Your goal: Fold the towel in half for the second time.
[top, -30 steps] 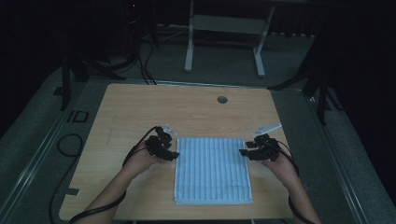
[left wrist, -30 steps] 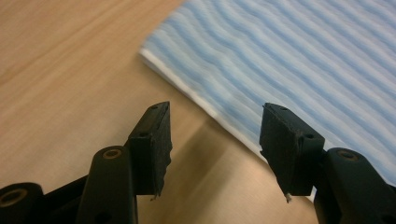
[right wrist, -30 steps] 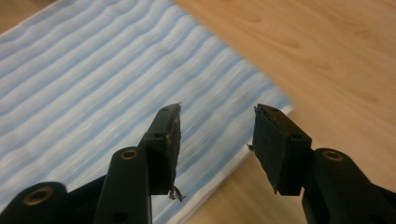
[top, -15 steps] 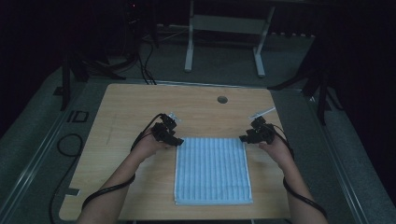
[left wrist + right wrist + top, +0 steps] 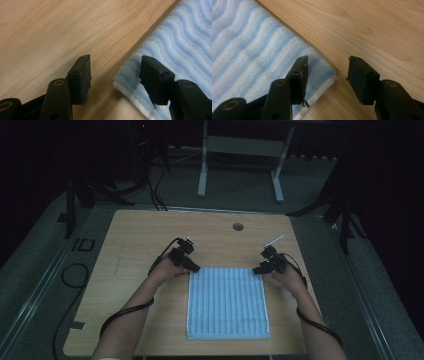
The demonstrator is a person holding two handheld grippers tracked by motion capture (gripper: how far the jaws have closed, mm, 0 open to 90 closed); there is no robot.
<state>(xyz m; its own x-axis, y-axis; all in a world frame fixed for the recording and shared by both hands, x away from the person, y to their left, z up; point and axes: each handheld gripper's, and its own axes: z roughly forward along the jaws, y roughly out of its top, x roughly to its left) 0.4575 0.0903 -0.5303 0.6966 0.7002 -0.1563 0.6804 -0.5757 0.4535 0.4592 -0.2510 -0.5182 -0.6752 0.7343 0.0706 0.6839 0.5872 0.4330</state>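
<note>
Hands have slid forward along the cloth's two sides over the last second: a moment ago they sat beside its middle, and now both are at its far corners, a little lower over the table. That puts the work at the point of picking up the far edge, most likely to fold or lift the cloth, though no grip has been made yet.

The cloth [image 5: 227, 302], blue with pale stripes, lies flat and squared on the near half of the table [image 5: 135, 235], its near edge close to the table's near rim.

The left gripper [image 5: 194, 268] sits at the far left corner. In the left gripper view its jaws stand about half open with nothing pinched: one over bare wood, the other over the cloth [image 5: 180, 37], so they straddle the corner's edge.

The right gripper [image 5: 258, 269] mirrors it at the far right corner. In the right gripper view its jaws are likewise half spread and empty, one over the cloth [image 5: 249, 40], one over wood, the corner lying between them.

Both forearms come in from the near edge and angle forward, wrists tipped so each gripper points inward and down toward its corner. Cables trail back along the arms. I'd judge the next move needs both to drop and close together so the edge rises evenly.
</note>
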